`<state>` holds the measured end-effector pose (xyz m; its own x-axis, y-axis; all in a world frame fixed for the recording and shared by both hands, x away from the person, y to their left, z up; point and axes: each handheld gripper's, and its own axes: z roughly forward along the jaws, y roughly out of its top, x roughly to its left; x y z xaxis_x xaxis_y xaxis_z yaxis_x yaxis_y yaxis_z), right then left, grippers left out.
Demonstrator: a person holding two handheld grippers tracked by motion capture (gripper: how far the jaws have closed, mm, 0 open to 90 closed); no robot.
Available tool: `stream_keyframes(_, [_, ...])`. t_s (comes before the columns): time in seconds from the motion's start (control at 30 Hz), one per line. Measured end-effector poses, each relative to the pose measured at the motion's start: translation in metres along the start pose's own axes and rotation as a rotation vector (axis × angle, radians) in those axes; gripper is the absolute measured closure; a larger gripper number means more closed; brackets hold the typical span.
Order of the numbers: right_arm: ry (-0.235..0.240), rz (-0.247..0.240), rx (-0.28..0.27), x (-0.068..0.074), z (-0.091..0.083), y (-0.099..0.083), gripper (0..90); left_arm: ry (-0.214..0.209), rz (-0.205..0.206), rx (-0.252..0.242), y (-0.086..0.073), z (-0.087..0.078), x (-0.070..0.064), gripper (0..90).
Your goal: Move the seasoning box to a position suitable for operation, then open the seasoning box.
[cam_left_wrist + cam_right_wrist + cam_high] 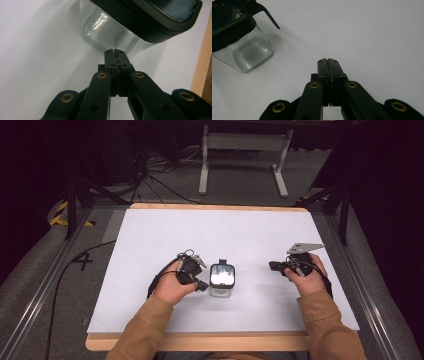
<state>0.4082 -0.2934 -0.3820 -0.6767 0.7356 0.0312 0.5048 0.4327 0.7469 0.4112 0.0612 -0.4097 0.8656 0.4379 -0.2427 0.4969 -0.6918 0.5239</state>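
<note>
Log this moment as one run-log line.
left claw: shut, tips at glass container | right claw: shut, apart from container | container: black lid on, upright on table

A flat white table top [150,235] with a light wooden edge [200,340] carries one thing — a small clear glass box with a black lid [222,277], standing near the middle, close to the front.

lab/recording rig | white table [150,235] on metal frame [40,285] | floor cables [160,175] | black drapes [30,160] | hazard tape [59,212]
</note>
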Motion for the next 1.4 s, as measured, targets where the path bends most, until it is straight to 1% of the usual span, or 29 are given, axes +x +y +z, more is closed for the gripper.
stream_keyframes(0.1, [0.002,-0.002,0.001,0.001,0.001,0.000,90.0,0.000,0.015,0.009,0.002,0.002,-0.003,89.7])
stream_keyframes(0.23, [0.007,-0.005,0.001,0.002,0.002,0.000,90.0,-0.012,0.012,0.000,0.002,0.001,-0.002,89.5])
stream_keyframes(0.27, [0.007,-0.005,0.001,0.002,0.002,0.000,90.0,-0.011,-0.001,-0.007,0.001,-0.001,-0.002,89.3])
stream_keyframes(0.33, [0.008,-0.005,0.002,0.002,0.002,0.000,90.0,-0.009,0.003,-0.012,0.001,-0.002,-0.001,86.6])
stream_keyframes(0.37, [0.008,-0.004,0.000,0.002,0.001,0.000,90.0,0.007,-0.005,-0.026,0.001,-0.009,0.001,84.4])
stream_keyframes(0.4, [0.008,-0.006,-0.001,0.002,0.000,0.000,90.0,0.007,-0.005,-0.026,0.001,-0.009,0.001,83.6])
stream_keyframes(0.43, [0.008,-0.006,-0.001,0.002,0.000,0.000,90.0,0.019,-0.011,-0.038,0.000,-0.015,0.002,83.6])
stream_keyframes(0.47, [0.006,-0.006,-0.003,0.002,0.000,-0.001,90.0,0.025,-0.007,-0.053,0.001,-0.021,0.003,83.1])
stream_keyframes(0.5, [0.004,-0.004,-0.003,0.002,-0.002,-0.001,90.0,0.023,-0.006,-0.059,0.003,-0.028,0.004,83.0])
stream_keyframes(0.53, [0.003,-0.004,-0.004,0.002,-0.003,-0.002,90.0,0.032,-0.008,-0.101,0.004,-0.032,0.004,82.9])
stream_keyframes(0.6, [-0.001,-0.004,0.000,0.003,-0.005,-0.005,90.0,0.034,-0.010,-0.142,0.007,-0.041,0.004,83.0])
stream_keyframes(0.67, [-0.008,0.002,-0.001,0.003,-0.009,-0.008,90.0,0.036,-0.025,-0.198,0.010,-0.048,0.004,83.1])
stream_keyframes(0.73, [-0.014,0.015,-0.003,0.003,-0.014,-0.012,90.0,0.036,-0.022,-0.236,0.013,-0.052,0.004,83.4])
stream_keyframes(0.83, [-0.022,0.018,-0.009,0.004,-0.020,-0.015,90.0,0.049,-0.018,-0.272,0.017,-0.058,0.003,83.1])
stream_keyframes(0.93, [-0.028,0.019,-0.011,0.006,-0.024,-0.018,90.0,0.054,-0.020,-0.333,0.022,-0.060,0.003,82.8])
stream_keyframes(1.0, [-0.028,0.023,-0.011,0.007,-0.025,-0.019,90.0,0.059,-0.018,-0.341,0.024,-0.060,0.003,82.5])
stream_keyframes(1.07, [-0.032,0.018,-0.011,0.010,-0.027,-0.021,90.0,0.061,-0.021,-0.369,0.028,-0.059,0.003,82.1])
stream_keyframes(1.1, [-0.032,0.020,-0.010,0.010,-0.028,-0.022,90.0,0.065,-0.013,-0.373,0.030,-0.059,0.005,82.2])
stream_keyframes(1.17, [-0.032,0.020,-0.006,0.011,-0.029,-0.024,90.0,0.054,-0.016,-0.390,0.034,-0.057,0.006,82.5])
stream_keyframes(1.27, [-0.032,0.021,-0.002,0.013,-0.030,-0.027,90.0,0.050,-0.015,-0.397,0.038,-0.055,0.007,83.0])
stream_keyframes(1.33, [-0.033,0.023,0.003,0.016,-0.031,-0.030,90.0,0.044,-0.011,-0.402,0.042,-0.050,0.010,83.9])
stream_keyframes(1.4, [-0.036,0.019,0.005,0.018,-0.032,-0.032,90.0,0.029,-0.019,-0.415,0.046,-0.044,0.012,84.6])
